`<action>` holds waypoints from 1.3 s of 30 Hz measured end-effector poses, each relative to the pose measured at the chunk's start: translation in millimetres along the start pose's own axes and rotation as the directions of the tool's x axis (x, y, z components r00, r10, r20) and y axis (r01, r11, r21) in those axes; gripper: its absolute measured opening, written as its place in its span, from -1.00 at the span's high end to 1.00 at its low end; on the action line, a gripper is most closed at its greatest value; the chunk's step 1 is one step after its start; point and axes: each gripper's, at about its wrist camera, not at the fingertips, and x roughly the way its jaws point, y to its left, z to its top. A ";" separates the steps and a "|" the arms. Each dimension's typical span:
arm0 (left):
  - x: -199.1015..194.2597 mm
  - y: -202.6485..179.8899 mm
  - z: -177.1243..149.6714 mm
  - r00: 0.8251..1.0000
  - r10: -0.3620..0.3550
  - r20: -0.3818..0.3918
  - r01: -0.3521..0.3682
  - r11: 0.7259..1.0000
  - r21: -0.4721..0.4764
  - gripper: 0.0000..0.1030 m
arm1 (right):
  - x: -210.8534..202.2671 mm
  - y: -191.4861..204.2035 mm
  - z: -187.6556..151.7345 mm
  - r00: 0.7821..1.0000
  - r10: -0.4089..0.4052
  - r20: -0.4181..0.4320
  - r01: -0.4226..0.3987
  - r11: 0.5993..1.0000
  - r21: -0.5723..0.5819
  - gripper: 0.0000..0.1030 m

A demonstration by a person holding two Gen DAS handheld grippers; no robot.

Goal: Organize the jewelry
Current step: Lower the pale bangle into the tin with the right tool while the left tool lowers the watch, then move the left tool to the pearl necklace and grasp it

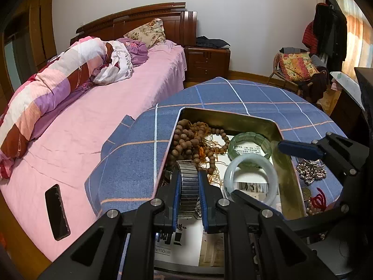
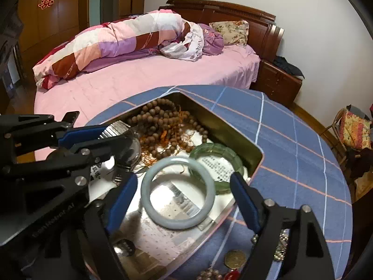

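A gold metal tin [image 1: 285, 168] sits on a blue checked cloth [image 1: 130, 154]. In it lie brown wooden beads [image 1: 188, 140], a green segmented bangle [image 1: 250, 143] and a pale jade bangle [image 1: 251, 178]. My left gripper [image 1: 189, 182] is shut on a metal watch band [image 1: 188, 186], holding it over the tin's left side. My right gripper [image 2: 184, 191] is open, its fingers straddling the pale jade bangle [image 2: 178, 190] above the tin [image 2: 255, 161]. The left gripper with the watch [image 2: 121, 137] also shows in the right wrist view.
Loose jewelry lies on the cloth right of the tin: a silver bead cluster [image 1: 311, 171], a red cord piece [image 1: 318, 198] and a gold coin [image 2: 234, 259]. A pink bed [image 1: 93, 126] with a phone [image 1: 57, 212] lies to the left.
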 end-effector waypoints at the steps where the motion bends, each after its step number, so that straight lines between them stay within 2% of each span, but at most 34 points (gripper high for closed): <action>1: -1.1 -0.3 0.4 1.000 -0.001 0.002 0.001 1.000 0.001 0.67 | -1.0 -0.3 0.0 1.000 -0.002 0.003 0.002 1.000 0.000 -0.68; 2: -2.6 -1.1 0.9 1.000 0.003 0.006 -0.003 1.000 0.004 0.64 | -1.9 -0.8 -0.1 1.000 -0.004 0.004 0.004 1.000 0.002 -0.68; 3: -3.7 -2.5 1.4 1.000 0.008 0.009 -0.008 1.000 0.005 0.52 | -2.3 -1.2 -0.4 1.000 -0.006 0.005 0.006 1.000 0.003 -0.68; 4: -5.5 -2.7 2.2 1.000 0.012 0.013 -0.012 1.000 0.003 0.26 | -2.5 -1.3 -0.6 1.000 -0.006 0.006 0.006 1.000 0.003 -0.69; 6: -9.7 -3.2 3.3 1.000 0.004 0.030 -0.004 1.000 -0.003 0.02 | -2.8 -2.2 -1.4 1.000 -0.008 0.007 0.008 1.000 0.005 -0.69; 8: -13.8 -4.8 4.0 0.999 0.021 0.046 -0.021 1.000 0.002 -0.13 | -4.0 -2.9 -2.0 1.000 -0.005 0.009 0.005 1.000 0.008 -0.70; 15: -17.5 -6.9 6.3 0.998 0.026 0.052 -0.026 1.000 -0.002 -0.15 | -8.8 -3.5 -2.2 1.000 -0.009 0.019 0.009 1.000 0.003 -0.72; 23: -39.6 2.1 8.9 0.994 0.033 0.102 -0.026 0.997 -0.072 -0.17 | -25.3 -6.0 -4.3 0.999 -0.005 0.054 0.004 1.000 0.019 -0.80; 28: -48.2 -6.6 8.6 0.993 0.031 0.111 -0.024 0.998 -0.064 -0.18 | -35.4 -13.3 -10.2 0.998 -0.007 0.061 0.005 0.999 0.033 -0.80; 33: -56.6 -23.5 2.8 0.994 0.017 0.111 -0.013 0.999 -0.032 -0.17 | -55.7 -37.9 -30.2 0.997 -0.032 0.066 0.027 0.996 0.082 -0.80; 39: -62.7 -55.2 -11.2 0.995 -0.030 0.093 0.026 0.999 0.035 -0.17 | -82.8 -83.5 -71.6 0.993 -0.115 0.037 0.106 0.976 0.191 -0.84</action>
